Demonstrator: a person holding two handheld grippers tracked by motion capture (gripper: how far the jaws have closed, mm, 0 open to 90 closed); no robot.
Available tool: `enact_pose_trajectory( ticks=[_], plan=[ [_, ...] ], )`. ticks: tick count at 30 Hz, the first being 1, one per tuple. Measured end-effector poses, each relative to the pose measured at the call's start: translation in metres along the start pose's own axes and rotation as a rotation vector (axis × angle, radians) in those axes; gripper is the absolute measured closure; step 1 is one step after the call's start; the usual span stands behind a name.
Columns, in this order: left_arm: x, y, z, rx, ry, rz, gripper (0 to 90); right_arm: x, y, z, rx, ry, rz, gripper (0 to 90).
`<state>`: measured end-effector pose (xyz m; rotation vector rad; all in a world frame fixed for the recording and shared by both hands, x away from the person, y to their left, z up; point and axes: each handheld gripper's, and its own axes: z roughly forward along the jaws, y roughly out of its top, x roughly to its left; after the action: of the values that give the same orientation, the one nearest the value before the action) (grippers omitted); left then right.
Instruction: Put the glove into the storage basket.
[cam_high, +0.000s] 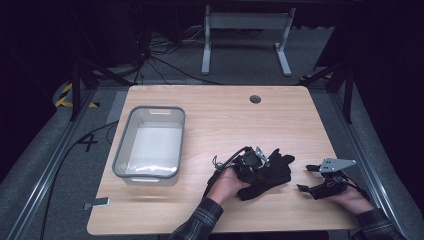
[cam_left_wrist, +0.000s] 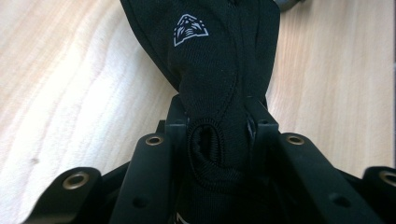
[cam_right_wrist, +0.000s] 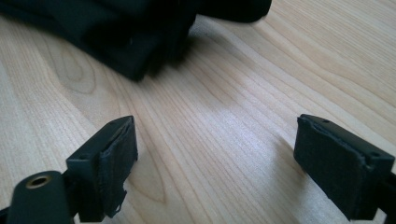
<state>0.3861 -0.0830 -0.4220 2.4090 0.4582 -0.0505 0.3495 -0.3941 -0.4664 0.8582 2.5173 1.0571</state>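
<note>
The left gripper (cam_left_wrist: 218, 140) is clamped on the cuff of a soft, light black glove (cam_left_wrist: 210, 60), which probably sags ahead of it, while the right gripper (cam_right_wrist: 215, 158) stands released beside.

Grey plastic bin (cam_high: 148, 143) on left half of wooden counter (cam_high: 225, 115), upright, open side up, inside pale. Round dark grommet hole (cam_high: 255, 99) near far edge of counter. Small grey tag (cam_high: 98, 202) at near left corner. White metal frame legs (cam_high: 245, 37) on carpet beyond counter. Black cables (cam_high: 160, 60) on floor, far left. Yellow-black hazard tape (cam_high: 65, 95) beside dark stand at left.
</note>
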Motion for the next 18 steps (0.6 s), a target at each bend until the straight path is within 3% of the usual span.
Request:
enact_pose_trajectory(
  ticks=[18],
  plan=[
    [0.016, 0.001, -0.052, -0.045, 0.061, -0.050, 68.6, 0.000, -0.001, 0.001, -0.007, 0.000, 0.000, 12.4]
  ],
)
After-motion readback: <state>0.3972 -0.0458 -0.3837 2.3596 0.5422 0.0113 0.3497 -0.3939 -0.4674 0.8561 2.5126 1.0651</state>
